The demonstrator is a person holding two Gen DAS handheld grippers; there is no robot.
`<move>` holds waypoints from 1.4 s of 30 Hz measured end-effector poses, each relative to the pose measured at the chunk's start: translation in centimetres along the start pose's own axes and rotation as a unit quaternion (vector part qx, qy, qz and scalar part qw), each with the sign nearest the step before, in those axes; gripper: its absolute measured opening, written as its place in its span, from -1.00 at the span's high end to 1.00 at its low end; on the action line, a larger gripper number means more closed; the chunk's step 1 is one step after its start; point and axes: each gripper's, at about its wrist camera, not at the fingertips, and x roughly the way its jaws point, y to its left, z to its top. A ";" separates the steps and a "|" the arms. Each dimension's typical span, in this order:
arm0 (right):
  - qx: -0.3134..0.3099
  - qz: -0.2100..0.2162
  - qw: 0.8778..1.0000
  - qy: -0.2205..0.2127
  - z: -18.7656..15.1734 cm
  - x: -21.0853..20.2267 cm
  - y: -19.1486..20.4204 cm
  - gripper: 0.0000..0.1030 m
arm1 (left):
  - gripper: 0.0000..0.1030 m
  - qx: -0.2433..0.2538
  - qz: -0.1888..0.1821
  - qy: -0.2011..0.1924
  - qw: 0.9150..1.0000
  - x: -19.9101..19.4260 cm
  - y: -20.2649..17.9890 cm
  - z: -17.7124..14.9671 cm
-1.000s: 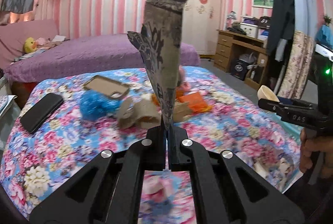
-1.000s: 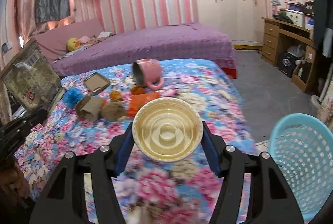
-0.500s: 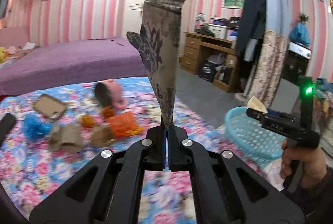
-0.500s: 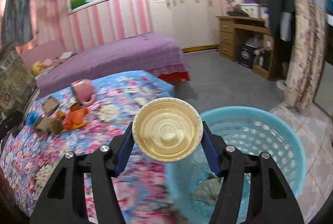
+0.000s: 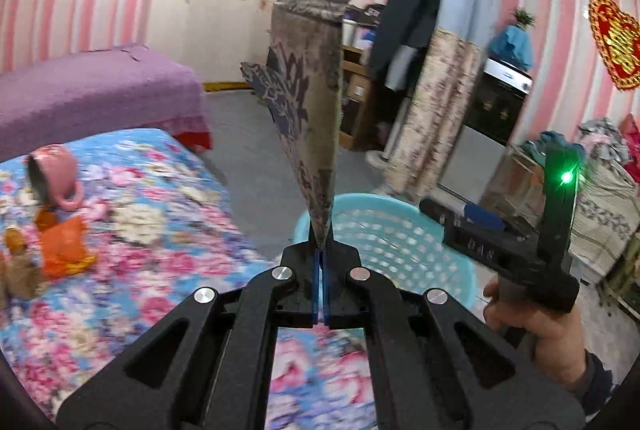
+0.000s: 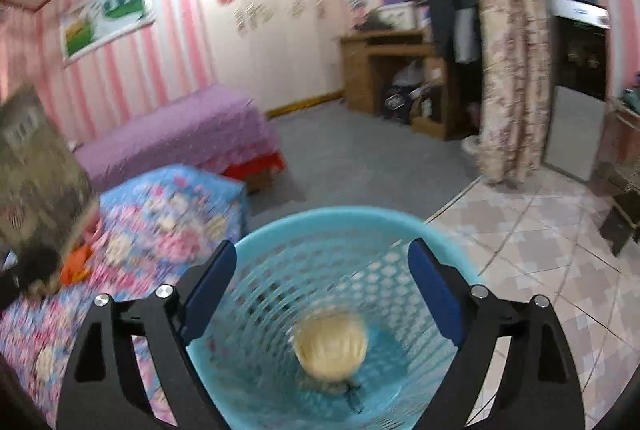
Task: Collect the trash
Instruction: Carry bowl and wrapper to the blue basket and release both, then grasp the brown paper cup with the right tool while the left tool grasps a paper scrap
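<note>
The right gripper (image 6: 322, 294) hangs over a round light-blue plastic mesh basket (image 6: 276, 242), its jaws opening with nothing between them; a blurred cream paper bowl (image 6: 330, 344) lies inside the basket. The left gripper (image 5: 322, 256) is clamped on an upright grey patterned flat wrapper (image 5: 312, 102) beside the flowered blue bedspread (image 5: 160, 230)

cup (image 6: 330, 344): blurring inside basket (image 6: 304, 230), shape/markings unreadable
basket bottom: dark bits under cup, can't tell what
wrapper (image 6: 38, 182): smearing, running off left edge in right-wrist view
basket near rim: hiding behind left gripper (image 5: 321, 254) in left-wrist view
bedspread (image 5: 152, 230): pattern blurring
</note>
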 end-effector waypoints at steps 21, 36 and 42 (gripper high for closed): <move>0.012 0.005 1.000 -0.009 0.3 0.7 1.0 -0.76 | -0.65 0.003 0.113 0.015 0.993 -2.1 5.2 -1.4; -0.107 0.174 0.978 0.034 -4.1 -0.8 20.2 -0.78 | -0.66 -0.135 0.304 -0.021 0.943 -20.0 27.0 -7.5; -0.152 0.219 0.963 0.049 -6.5 -1.9 26.5 -0.78 | -0.52 -0.122 0.303 -0.006 0.945 -17.6 28.5 -6.7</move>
